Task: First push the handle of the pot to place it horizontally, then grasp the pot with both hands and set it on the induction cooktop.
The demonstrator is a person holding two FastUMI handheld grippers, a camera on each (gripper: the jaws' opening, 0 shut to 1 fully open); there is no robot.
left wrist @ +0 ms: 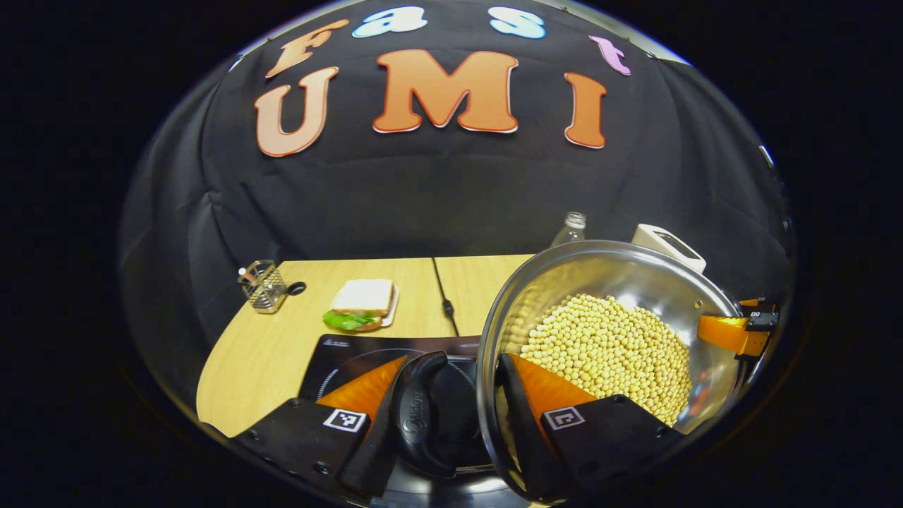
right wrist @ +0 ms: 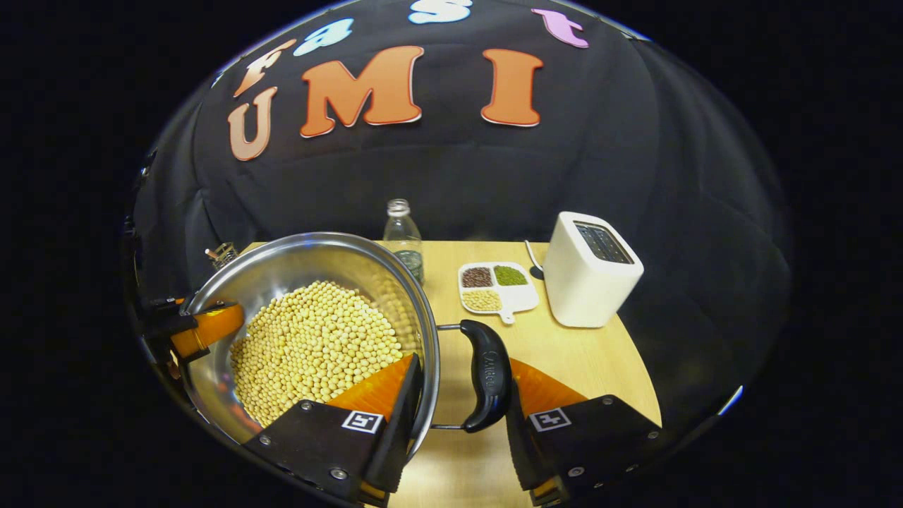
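A steel pot [left wrist: 635, 271] full of soybeans [left wrist: 607, 353] hangs tilted between both grippers, just right of the black induction cooktop [left wrist: 337, 356]. My left gripper [left wrist: 455, 365] is shut on the pot. One finger sits inside the wall and the other presses the outside of the black side handle [left wrist: 423, 416]. My right gripper [right wrist: 463, 368] is shut on the opposite side of the pot [right wrist: 296, 257] in the same way, around its handle [right wrist: 487, 374]. Each view shows the other gripper [left wrist: 734, 331] [right wrist: 204, 328] at the far rim.
On the wooden table [left wrist: 268, 353] stand a sandwich on a plate [left wrist: 363, 303], a wire holder [left wrist: 262, 286] and a black cable [left wrist: 444, 303]. A bottle [right wrist: 402, 236], a divided dish of beans [right wrist: 494, 286] and a white toaster [right wrist: 589, 271] stand on the table [right wrist: 585, 360].
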